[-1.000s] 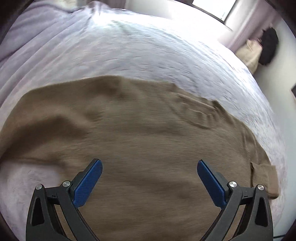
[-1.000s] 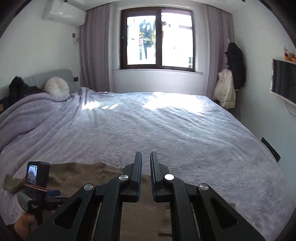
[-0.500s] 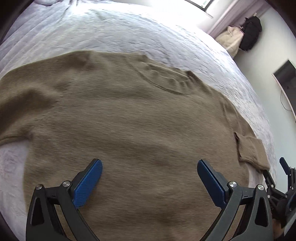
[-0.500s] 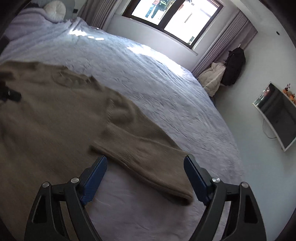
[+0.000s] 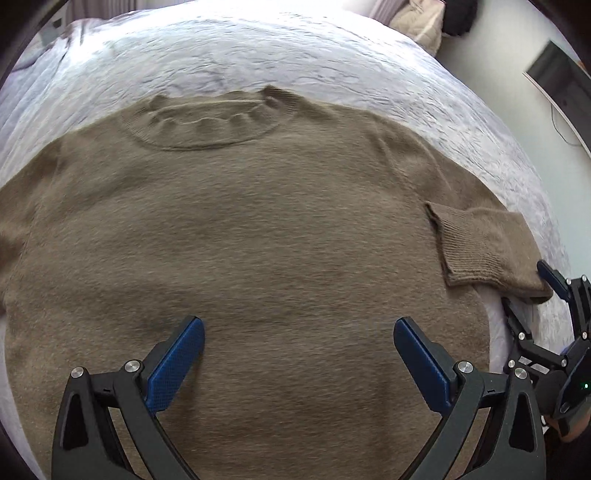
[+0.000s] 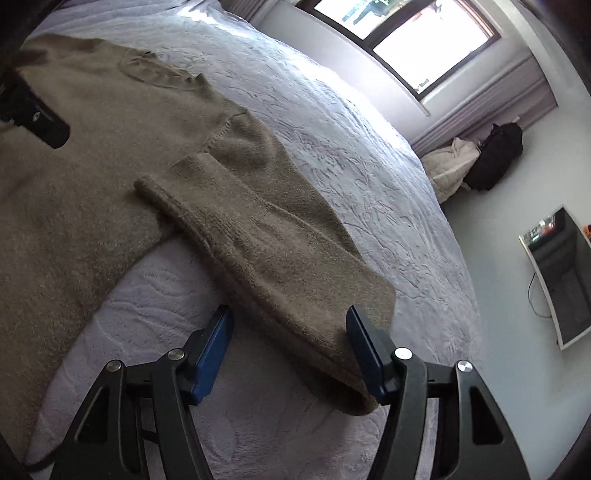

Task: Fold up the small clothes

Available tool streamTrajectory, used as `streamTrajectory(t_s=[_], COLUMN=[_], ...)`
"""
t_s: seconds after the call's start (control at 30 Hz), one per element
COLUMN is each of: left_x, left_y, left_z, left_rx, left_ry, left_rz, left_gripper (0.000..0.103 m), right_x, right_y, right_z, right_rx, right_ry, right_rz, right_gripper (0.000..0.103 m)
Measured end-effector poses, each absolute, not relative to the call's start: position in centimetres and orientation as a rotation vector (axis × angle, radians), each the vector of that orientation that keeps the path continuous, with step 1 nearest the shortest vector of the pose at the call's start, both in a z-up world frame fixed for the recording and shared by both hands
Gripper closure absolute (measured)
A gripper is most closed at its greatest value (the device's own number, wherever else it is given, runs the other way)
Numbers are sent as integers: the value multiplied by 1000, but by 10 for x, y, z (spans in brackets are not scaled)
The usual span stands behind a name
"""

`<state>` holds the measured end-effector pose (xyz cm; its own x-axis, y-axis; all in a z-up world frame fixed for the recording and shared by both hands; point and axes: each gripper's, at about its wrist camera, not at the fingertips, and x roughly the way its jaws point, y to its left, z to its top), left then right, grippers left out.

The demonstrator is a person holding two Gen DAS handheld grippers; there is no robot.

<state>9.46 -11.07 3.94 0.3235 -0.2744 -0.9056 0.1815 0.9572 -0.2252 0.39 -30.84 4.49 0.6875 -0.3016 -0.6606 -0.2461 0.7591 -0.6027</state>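
A brown knitted sweater point(image 5: 277, 229) lies flat, front up, on a lavender quilted bed point(image 5: 295, 55), its collar point(image 5: 199, 122) toward the far side. One sleeve point(image 6: 266, 236) is folded back across the body, with its cuff on the chest. My left gripper point(image 5: 298, 326) hovers open over the sweater's lower middle with nothing between its blue pads. My right gripper point(image 6: 290, 314) straddles the sleeve's folded bend at the sweater's right edge. Its jaws are closing with the sleeve between them, and the pads do not clamp it. From the left wrist view the right gripper point(image 5: 532, 295) shows at that sleeve end.
The bed's right edge runs close behind the sleeve, with a pale floor beyond. A wall-mounted screen point(image 6: 557, 273), hanging coats with a dark bag point(image 6: 480, 162) and a window point(image 6: 406, 33) are at the far side. The left gripper's black body point(image 6: 37, 122) hangs over the sweater's chest.
The left gripper slid rightward over the sweater, staying open. The right gripper, shut and facing the room before, dropped to the folded sleeve, opened wide and has since narrowed around it.
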Motion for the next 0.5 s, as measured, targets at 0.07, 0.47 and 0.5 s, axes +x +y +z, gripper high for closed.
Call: streamTrajectory(t_s=[0.07, 0.47, 0.5], left_x=[95, 94, 95], left_y=[-119, -141, -144], left_z=[37, 32, 32], left_rx=[-78, -29, -26], left_ry=[1210, 1217, 1217], left_rz=[-308, -328, -327], left_gripper=[0, 0, 0], right_x=[7, 45, 45], right_y=[-313, -363, -365], right_z=[44, 71, 73], right_rx=[-712, -207, -185], right_ry=[820, 921, 918], right_rz=[-23, 207, 217], right_gripper=[37, 73, 73])
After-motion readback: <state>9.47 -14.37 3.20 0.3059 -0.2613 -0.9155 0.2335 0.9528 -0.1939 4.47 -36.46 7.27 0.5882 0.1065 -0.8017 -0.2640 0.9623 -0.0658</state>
